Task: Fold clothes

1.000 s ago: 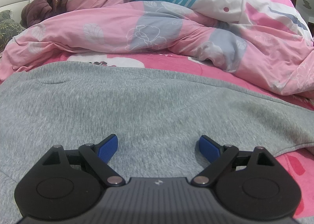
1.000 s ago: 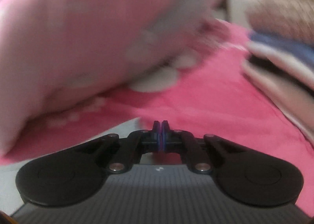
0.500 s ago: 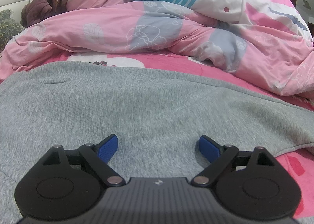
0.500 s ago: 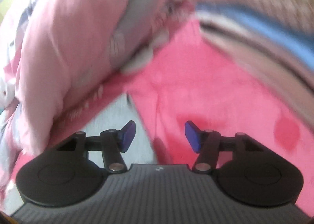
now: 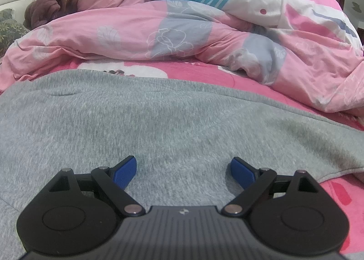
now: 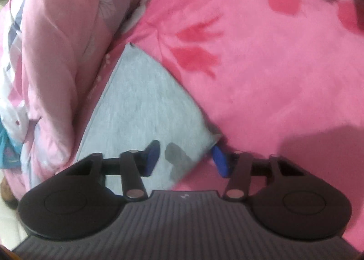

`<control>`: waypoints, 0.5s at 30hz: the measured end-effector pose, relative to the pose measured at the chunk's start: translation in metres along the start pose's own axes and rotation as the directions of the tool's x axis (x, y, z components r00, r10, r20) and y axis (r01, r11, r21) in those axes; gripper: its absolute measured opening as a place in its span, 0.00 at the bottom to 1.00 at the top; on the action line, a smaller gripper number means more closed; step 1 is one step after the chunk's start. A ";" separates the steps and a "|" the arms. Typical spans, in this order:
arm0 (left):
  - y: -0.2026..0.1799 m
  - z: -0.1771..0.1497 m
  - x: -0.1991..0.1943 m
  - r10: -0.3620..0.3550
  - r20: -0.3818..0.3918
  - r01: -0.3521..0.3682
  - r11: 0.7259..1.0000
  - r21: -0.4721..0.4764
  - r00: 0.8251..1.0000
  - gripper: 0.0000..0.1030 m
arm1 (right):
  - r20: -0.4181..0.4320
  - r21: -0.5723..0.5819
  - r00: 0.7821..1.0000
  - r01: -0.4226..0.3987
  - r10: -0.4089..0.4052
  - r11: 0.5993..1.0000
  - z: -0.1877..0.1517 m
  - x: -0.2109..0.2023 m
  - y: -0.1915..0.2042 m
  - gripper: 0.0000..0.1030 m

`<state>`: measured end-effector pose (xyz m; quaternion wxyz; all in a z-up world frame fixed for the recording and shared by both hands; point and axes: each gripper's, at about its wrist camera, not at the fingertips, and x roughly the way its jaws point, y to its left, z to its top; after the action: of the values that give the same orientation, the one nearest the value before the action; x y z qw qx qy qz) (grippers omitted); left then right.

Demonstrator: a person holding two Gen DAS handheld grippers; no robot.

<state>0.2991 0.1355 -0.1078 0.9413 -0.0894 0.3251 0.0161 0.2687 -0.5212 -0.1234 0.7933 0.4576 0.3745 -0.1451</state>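
A heathered grey knit garment (image 5: 159,123) is spread flat on the plush pink bedsheet (image 6: 273,77). The left gripper (image 5: 183,169) is held wide apart above it. The right gripper (image 6: 185,157), jaws just closing, straddles its corner without pinching.

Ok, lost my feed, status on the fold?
Left gripper open over grey garment. Right gripper closing astride its edge, not clamped. Pink duvet close behind.
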 end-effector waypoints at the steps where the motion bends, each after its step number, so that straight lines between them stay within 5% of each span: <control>1: 0.001 0.000 0.000 -0.003 -0.001 0.003 1.000 -0.003 1.000 0.88 | 0.008 0.008 1.000 -0.009 0.009 1.000 0.004 0.000 0.002 0.09; 8: 0.008 0.005 -0.001 -0.033 -0.018 0.032 0.999 -0.032 0.999 0.88 | 0.194 -0.161 0.975 -0.078 0.109 0.984 0.022 -0.046 0.046 0.06; 13: 0.010 0.006 -0.002 -0.040 -0.023 0.039 0.999 -0.027 0.999 0.86 | 0.152 -0.186 0.983 0.128 -0.100 0.974 0.019 -0.002 0.029 0.06; 15: 0.008 0.006 -0.007 -0.054 -0.018 0.054 0.999 -0.002 0.998 0.83 | 0.135 -0.141 0.984 0.133 -0.114 0.981 0.015 0.014 0.012 0.07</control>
<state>0.2968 0.1447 -0.1000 0.9383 -0.0990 0.3311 -0.0101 0.2920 -0.5255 -0.1216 0.8370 0.3626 0.3608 -0.1942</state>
